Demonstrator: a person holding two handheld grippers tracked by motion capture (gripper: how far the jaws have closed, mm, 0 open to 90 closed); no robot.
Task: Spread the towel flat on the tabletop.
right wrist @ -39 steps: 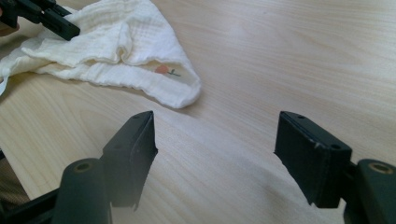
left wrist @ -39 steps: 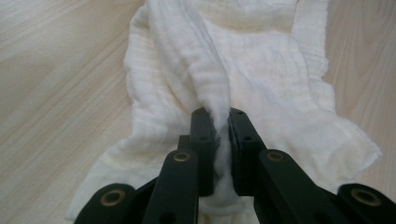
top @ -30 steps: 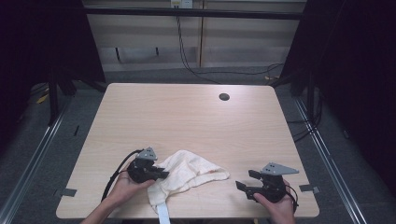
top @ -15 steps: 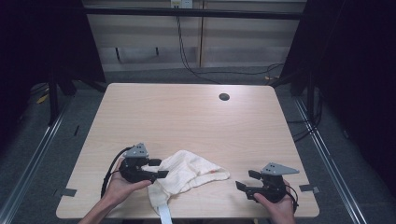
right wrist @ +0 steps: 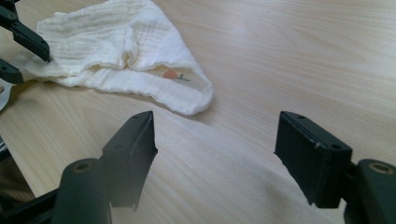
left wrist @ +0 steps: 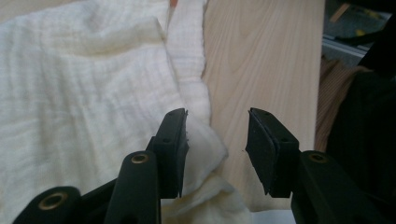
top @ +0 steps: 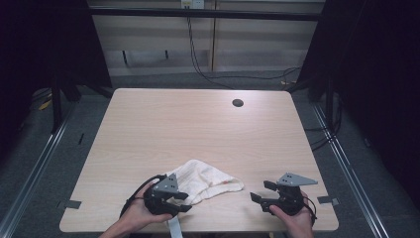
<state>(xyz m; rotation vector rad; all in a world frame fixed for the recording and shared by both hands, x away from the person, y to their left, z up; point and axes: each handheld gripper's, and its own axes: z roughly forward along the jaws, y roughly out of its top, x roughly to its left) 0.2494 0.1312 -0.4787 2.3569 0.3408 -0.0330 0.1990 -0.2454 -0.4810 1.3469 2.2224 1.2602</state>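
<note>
Left hand comes in from the near edge of the table, wrapped around the left gripper, which lies low over the near edge with its jaws aimed toward the right gripper. Its jaws have just been closing, yet they stand apart, pads pressing on nothing. Right hand grips its tool at the table's near right corner, level, jaws spread wide and pointed toward the left gripper, hovering just above the wood.

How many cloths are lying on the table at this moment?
1. The white cloth lies crumpled near the front edge of the table, beside the left tool. Its folds could hide something underneath.
</note>
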